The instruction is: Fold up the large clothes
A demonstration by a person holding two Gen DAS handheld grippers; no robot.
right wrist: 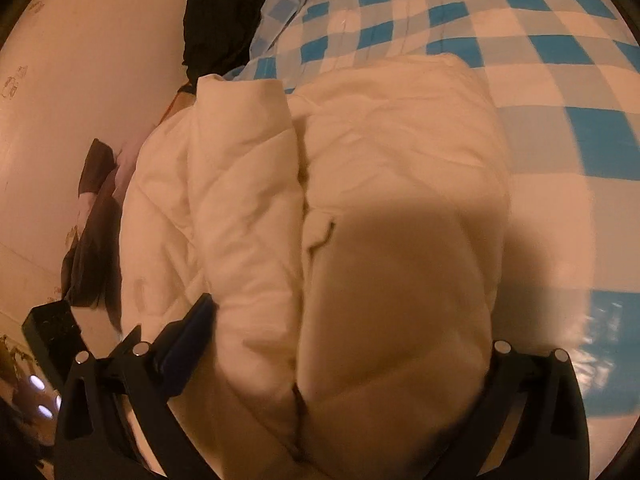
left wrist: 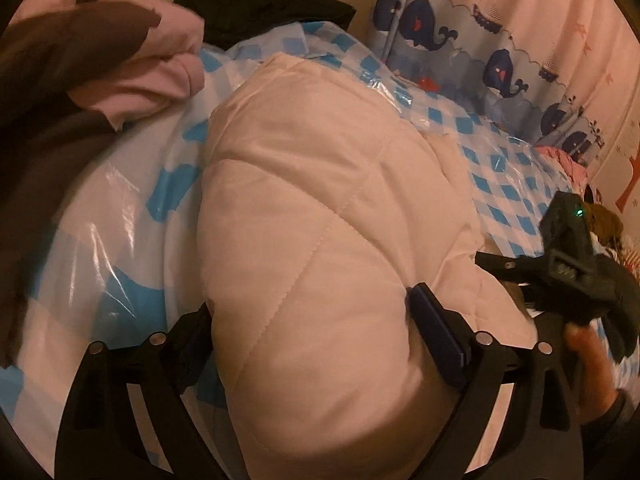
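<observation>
1. In the left wrist view, the left tool [left wrist: 310, 334] stands wide, with a bulging fold of the white quilted coat [left wrist: 320, 208] filling the gap between its fingers [left wrist: 436, 340]; whether the pads press on it I cannot tell.
2. In the right wrist view, the right tool [right wrist: 348, 340] also straddles the coat [right wrist: 360, 184]; its right finger is hidden behind the fabric, so I cannot tell its grip.
3. At 3 o'clock in the left view, a hand [left wrist: 588, 360] holds the right tool.
4. The coat lies bunched on the bed [left wrist: 516, 176], over a blue-and-white checked plastic cover.
5. At 10 o'clock sits a pink and brown garment [left wrist: 120, 60].
6. At 12 o'clock lies a black garment [left wrist: 264, 4].
7. Farthest, at 1 o'clock, hangs a whale-print curtain [left wrist: 460, 36].
</observation>
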